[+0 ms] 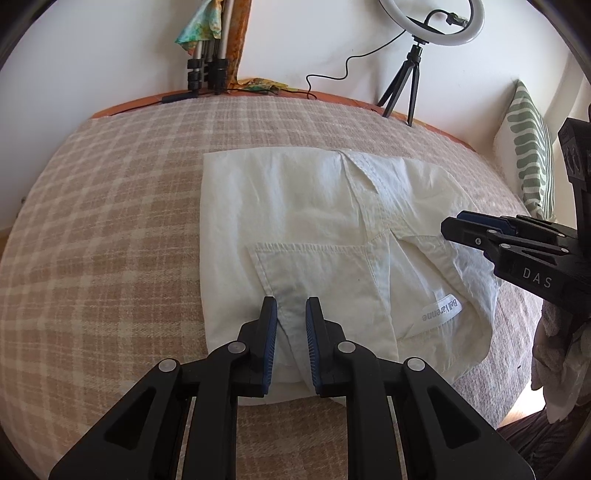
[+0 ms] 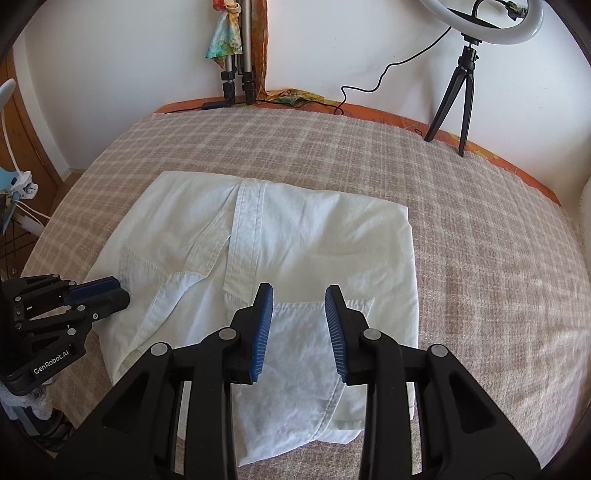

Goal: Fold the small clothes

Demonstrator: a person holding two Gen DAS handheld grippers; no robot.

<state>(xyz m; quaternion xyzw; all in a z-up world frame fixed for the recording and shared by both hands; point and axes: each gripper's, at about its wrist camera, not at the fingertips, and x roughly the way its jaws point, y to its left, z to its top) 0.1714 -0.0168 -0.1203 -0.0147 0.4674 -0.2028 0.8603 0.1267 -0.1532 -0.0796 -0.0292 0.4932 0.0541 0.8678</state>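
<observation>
Blue-padded fingers of the left gripper stand a little apart over the near hem of the white garment, with a wedge of cloth showing between them; the pads do not appear to press on it, so nothing is pinched. In its own view the right gripper is spread wider over the pocket panel near the same edge, also holding nothing. The garment lies flat and partly folded in the middle of the checked blanket, its stitched placket running away from both claws toward the wall, where the ring light stands on its tripod. Its long axis looks to run across the views, left to right, so the two claws sit side by side along the near edge, the left one toward the plain folded side, the right one toward the side with the label. Both hang about equally close to the hem, so the coming fold probably turns on lifting that edge away toward the wall.
</observation>
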